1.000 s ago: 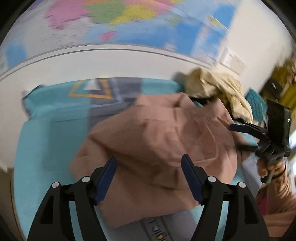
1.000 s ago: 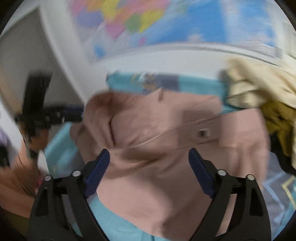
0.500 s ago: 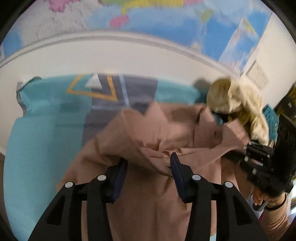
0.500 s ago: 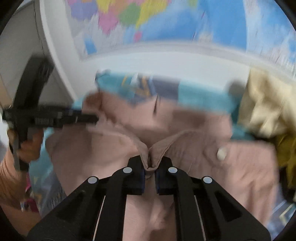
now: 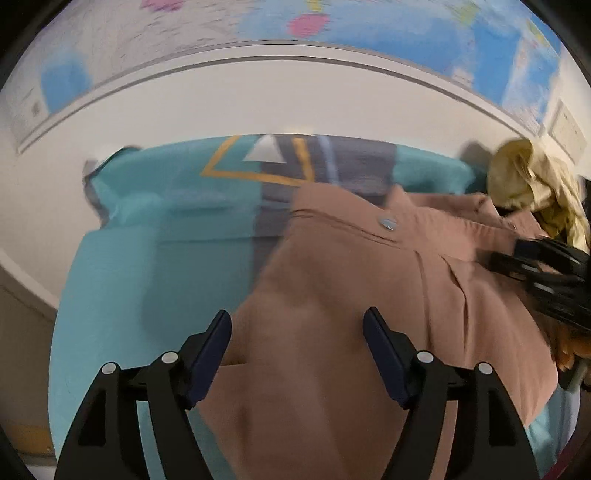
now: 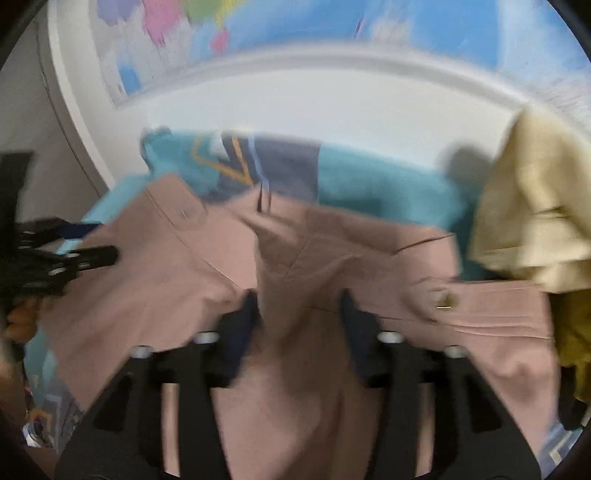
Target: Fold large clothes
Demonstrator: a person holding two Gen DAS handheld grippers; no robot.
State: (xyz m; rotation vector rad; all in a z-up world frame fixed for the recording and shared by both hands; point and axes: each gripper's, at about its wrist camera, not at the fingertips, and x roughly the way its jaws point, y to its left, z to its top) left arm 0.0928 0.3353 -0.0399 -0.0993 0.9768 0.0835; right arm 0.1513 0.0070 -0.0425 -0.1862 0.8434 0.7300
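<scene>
Left wrist view: the left tool (image 5: 297, 326) is opening, pads clear of the pink garment (image 5: 369, 295) spread beneath it on the teal surface (image 5: 147, 277).

Right wrist view: the right tool (image 6: 299, 306) is opening, with a garment fold between its pads.

Place: looked like a room in a home, likely a bedroom.
Surface: a teal patterned bedsheet (image 5: 155, 280) covered it.
Wall: a coloured world map (image 6: 332, 33) hung there.
Laundry: a heap of cream clothes (image 6: 532, 206) lay aside.
</scene>
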